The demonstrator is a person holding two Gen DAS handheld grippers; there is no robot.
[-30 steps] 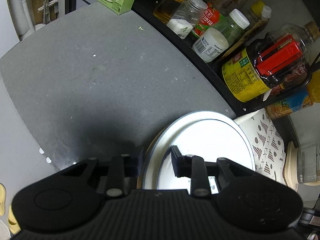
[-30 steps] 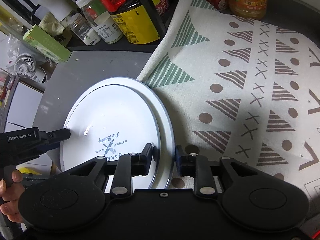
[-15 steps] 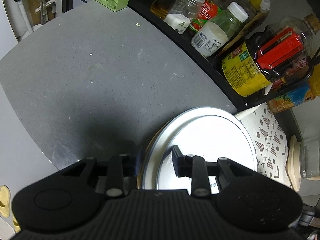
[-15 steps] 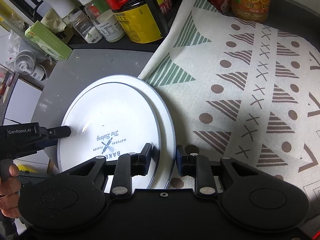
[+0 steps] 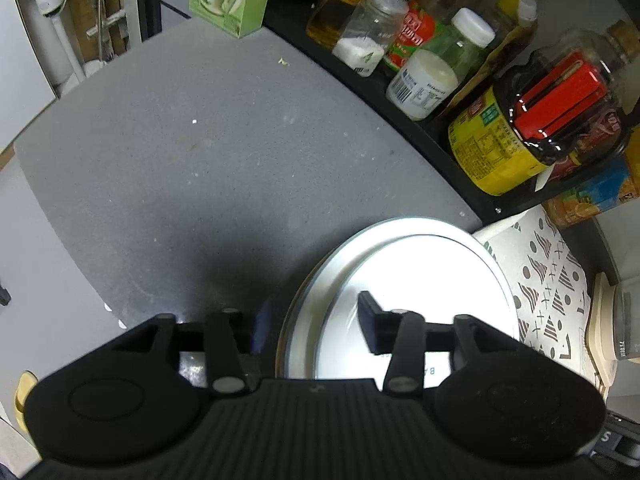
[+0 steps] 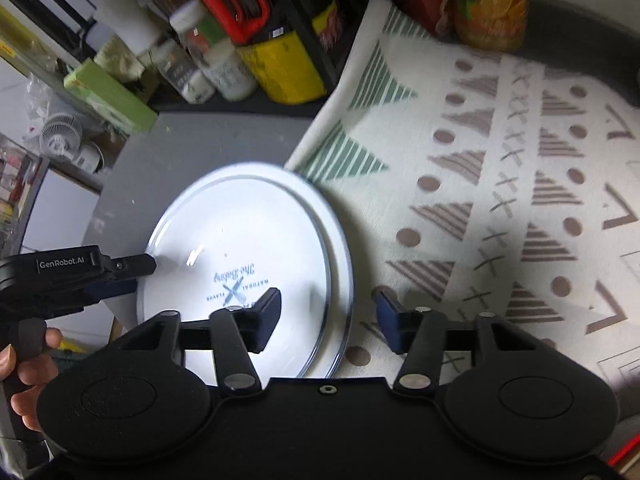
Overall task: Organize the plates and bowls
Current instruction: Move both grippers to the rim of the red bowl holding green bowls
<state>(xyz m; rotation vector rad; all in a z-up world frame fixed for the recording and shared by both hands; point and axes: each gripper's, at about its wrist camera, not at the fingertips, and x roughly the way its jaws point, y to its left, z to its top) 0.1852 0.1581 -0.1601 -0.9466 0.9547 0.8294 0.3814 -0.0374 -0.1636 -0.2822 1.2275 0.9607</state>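
counter (image 5: 224, 168): grey, patterned cloth (image 6: 500, 184) alongside
plates (image 6: 244, 248): two stacked, white
left tool (image 5: 312, 320): spread, straddling plate rim
right tool (image 6: 326, 316): spread, straddling opposite rim

Both views are showing heavy fisheye bending, w/ straight edges curving near the frame borders. Left wrist view is looking dim overall; the white plate (image 5: 420, 280) is blowing out to glare, and a dark shadow is lying on the grey counter (image 5: 200, 160) just ahead of the left gripper (image 5: 312, 316). Right wrist view is smearing w/ motion blur: the patterned cloth (image 6: 500, 200) and the bottles (image 6: 224, 68) at the back are reading soft. A shadow is falling across the cloth's lower right.
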